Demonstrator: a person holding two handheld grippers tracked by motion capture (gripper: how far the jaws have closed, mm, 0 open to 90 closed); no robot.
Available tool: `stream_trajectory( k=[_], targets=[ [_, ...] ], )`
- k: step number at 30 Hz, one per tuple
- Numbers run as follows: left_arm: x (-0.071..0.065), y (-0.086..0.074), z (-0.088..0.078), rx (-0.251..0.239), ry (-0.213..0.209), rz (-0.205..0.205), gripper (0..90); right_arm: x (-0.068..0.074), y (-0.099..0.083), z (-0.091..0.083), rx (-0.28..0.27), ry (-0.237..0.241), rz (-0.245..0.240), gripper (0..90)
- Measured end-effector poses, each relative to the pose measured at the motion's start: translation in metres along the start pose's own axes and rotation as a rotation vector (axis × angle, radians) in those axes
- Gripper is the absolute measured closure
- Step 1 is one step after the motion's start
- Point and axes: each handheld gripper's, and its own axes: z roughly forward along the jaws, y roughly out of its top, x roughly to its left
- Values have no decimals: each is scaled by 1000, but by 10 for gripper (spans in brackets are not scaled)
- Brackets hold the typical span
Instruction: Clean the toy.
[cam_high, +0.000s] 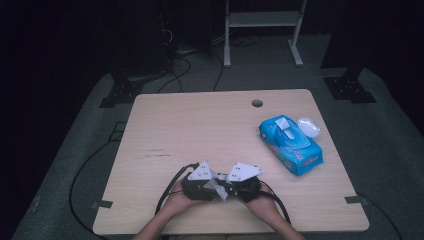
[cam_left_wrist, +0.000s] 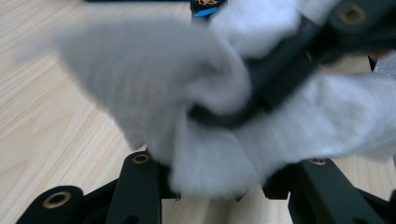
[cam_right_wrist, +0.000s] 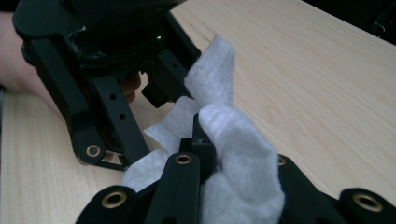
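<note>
Both grippers meet at the near edge of the counter (cam_high: 165, 130), the left gripper (cam_high: 212, 186) and right gripper (cam_high: 225, 189) tip to tip, each pinching the white wipe (cam_high: 218, 186) bunched between them. Far right lies a blue wipe pack (cam_high: 290, 145).

two grippers: left gripper (cam_high: 212, 186) at 6 o'clock, right gripper (cam_high: 225, 189) beside it. one white wipe (cam_high: 218, 186) between them. one blue wipes pack (cam_high: 290, 145) at 3 o'clock. one wooden table (cam_high: 200, 130).
</note>
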Motion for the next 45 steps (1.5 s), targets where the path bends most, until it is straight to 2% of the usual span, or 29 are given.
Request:
stream_trajectory(
  k=[1,2,3,4,6,8,9,11,12,13,15,17,18,19,20,22,23,24,26,28,29,31,32,35,38,39,42,43,45],
  targets=[
    [0,0,-1,4,4,2,585,-4,0,-2,1,-3,10,819],
    [0,0,-1,3,5,3,585,-9,-2,-6,7,-30,17,819],
    [1,0,0,-1,4,-3,585,-16,-6,-10,13,-67,21,819],
    [1,0,0,-3,5,-2,585,-26,-11,-17,17,-104,52,819],
    [2,0,-1,-1,9,5,584,-39,-20,-27,31,-163,81,819],
    [1,0,0,-1,10,6,584,-46,-24,-32,15,-154,135,819],
    [1,0,0,-2,11,5,585,-44,-23,-30,15,-159,137,819],
    [1,0,0,1,11,9,584,-32,-19,-23,5,-124,106,819],
    [1,0,0,0,11,1,584,-20,-14,-16,-6,-75,72,818],
    [1,0,-1,1,12,3,584,-20,-14,-16,-6,-75,72,818],
    [2,-1,-2,-2,15,2,584,-16,-10,-14,12,-81,22,818],
    [4,-1,-3,7,18,11,584,-25,-12,-18,19,-100,42,818],
    [4,-1,-4,5,19,11,584,-40,-20,-28,32,-153,80,818],
    [4,-2,-4,2,19,9,584,-40,-20,-28,32,-153,80,818],
    [5,-2,-4,2,18,10,585,-56,-28,-41,36,-201,136,818],
    [5,-2,-4,-4,19,12,584,-62,-33,-47,43,-216,145,818],
    [5,-1,-3,0,16,7,583,-66,-36,-51,32,-192,183,818],
    [5,-1,-2,-3,13,9,583,-67,-37,-52,25,-190,197,818],
    [5,-1,-2,-3,14,6,584,-59,-34,-48,31,-205,161,817],
    [5,-1,-3,3,19,10,584,-50,-29,-42,12,-143,148,817],
    [4,-1,-3,3,21,13,584,-45,-26,-39,16,-135,123,817],
    [5,-2,-4,2,22,14,584,-39,-22,-37,35,-150,64,817],
    [5,-2,-5,1,21,10,584,-41,-22,-38,35,-157,64,817],
    [6,-3,-5,2,22,12,584,-59,-31,-50,42,-218,130,817],
    [7,-2,-5,1,22,10,584,-74,-41,-60,41,-232,216,817],
    [7,-2,-5,1,21,10,584,-74,-42,-61,36,-227,220,817],
    [7,-2,-4,0,20,4,584,-64,-36,-55,2,-172,201,817],
    [7,-2,-4,2,21,5,584,-59,-33,-50,1,-153,181,817],
    [7,-2,-5,5,23,11,584,-52,-28,-43,26,-155,136,817]
  ],
)
